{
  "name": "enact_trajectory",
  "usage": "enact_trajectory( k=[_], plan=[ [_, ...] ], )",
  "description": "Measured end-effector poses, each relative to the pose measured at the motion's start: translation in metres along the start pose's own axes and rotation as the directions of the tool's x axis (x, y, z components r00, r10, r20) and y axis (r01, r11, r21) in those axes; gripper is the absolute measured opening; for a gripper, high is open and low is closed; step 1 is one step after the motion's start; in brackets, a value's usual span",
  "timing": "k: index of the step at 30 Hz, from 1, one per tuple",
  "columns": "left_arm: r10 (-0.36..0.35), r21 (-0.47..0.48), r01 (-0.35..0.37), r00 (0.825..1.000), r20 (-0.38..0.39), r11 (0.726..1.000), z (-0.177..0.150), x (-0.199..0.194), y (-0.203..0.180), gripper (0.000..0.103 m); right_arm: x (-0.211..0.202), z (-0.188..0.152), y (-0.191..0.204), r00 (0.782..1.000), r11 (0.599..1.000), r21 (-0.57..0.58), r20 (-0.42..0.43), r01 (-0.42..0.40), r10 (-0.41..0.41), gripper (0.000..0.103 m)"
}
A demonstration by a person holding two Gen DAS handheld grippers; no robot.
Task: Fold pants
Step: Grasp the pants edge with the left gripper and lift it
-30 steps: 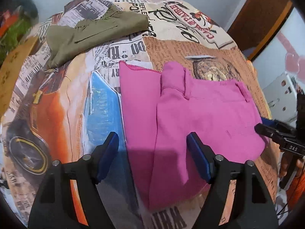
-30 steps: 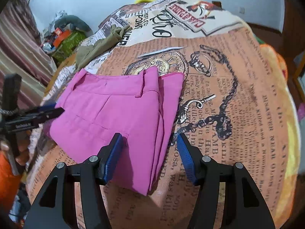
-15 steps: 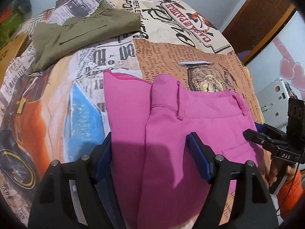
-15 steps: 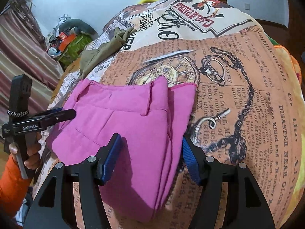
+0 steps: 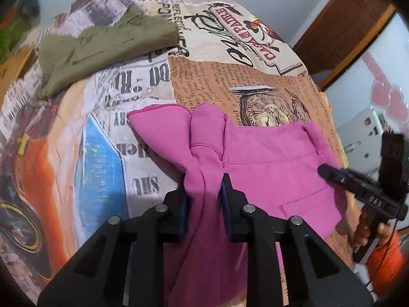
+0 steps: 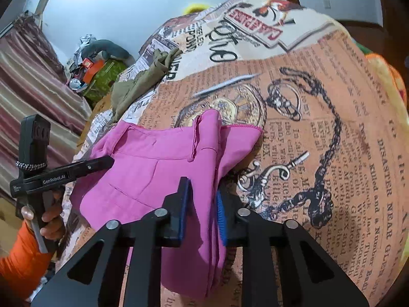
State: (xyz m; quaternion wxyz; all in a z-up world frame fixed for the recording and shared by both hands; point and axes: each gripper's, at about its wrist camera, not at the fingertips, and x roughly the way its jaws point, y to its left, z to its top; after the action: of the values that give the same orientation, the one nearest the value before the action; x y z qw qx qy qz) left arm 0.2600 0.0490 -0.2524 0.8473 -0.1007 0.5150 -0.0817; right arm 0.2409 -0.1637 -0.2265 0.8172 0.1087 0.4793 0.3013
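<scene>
Pink pants [image 5: 268, 163] lie partly folded on a printed bedspread [image 5: 209, 87], waistband to the far side. In the left wrist view, my left gripper [image 5: 203, 186] has its jaws closing, and the pads press a bunched fold of the pink fabric. My right gripper [image 5: 326, 172] shows at the right, its tip over the pants' edge by a pocket. In the right wrist view, my right gripper [image 6: 202, 197] is closing too, pads pinching the layered edge of the pink pants [image 6: 153, 163]. There the left gripper [image 6: 108, 162] reaches in over the pants' left edge.
Olive green pants [image 5: 102, 48] lie crumpled at the far left of the bedspread [image 6: 332, 128]. A brown wooden door [image 5: 340, 25] stands at the back right. A heap of clutter [image 6: 94, 69] and a striped curtain [image 6: 30, 81] lie beyond the bed's left side. An orange sleeve [image 6: 15, 263] shows at lower left.
Both grippers stood open a moment ago and have closed on the pink fabric. The left one moved rightward from the pants' edge onto them, and the cloth now bunches between its pads.
</scene>
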Motion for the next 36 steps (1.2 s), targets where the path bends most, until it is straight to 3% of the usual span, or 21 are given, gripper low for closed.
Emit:
enact_trajectory(
  k=[7, 17, 28, 36],
  plan=[
    [0.083, 0.091, -0.088, 0.995, 0.052, 0.992, -0.005, -0.018, -0.018, 0.018, -0.01, 0.008, 0.017, 0.999, 0.997, -0.076, 0.035, 0.027, -0.024, 0.011],
    [0.108, 0.117, -0.128, 0.981, 0.164, 0.985, 0.004, -0.073, -0.027, 0.018, -0.037, 0.023, 0.043, 0.994, 0.991, -0.129, 0.111, 0.017, -0.002, 0.011],
    [0.182, 0.096, -0.222, 0.932, 0.314, 0.97, 0.029, -0.145, -0.008, 0.018, -0.05, 0.063, 0.103, 0.981, 0.967, -0.256, 0.19, 0.005, 0.045, 0.011],
    [0.199, 0.042, -0.231, 0.904, 0.378, 0.972, 0.056, -0.167, 0.033, 0.018, -0.038, 0.102, 0.146, 0.967, 0.943, -0.333, 0.238, -0.004, 0.088, 0.011]
  ],
)
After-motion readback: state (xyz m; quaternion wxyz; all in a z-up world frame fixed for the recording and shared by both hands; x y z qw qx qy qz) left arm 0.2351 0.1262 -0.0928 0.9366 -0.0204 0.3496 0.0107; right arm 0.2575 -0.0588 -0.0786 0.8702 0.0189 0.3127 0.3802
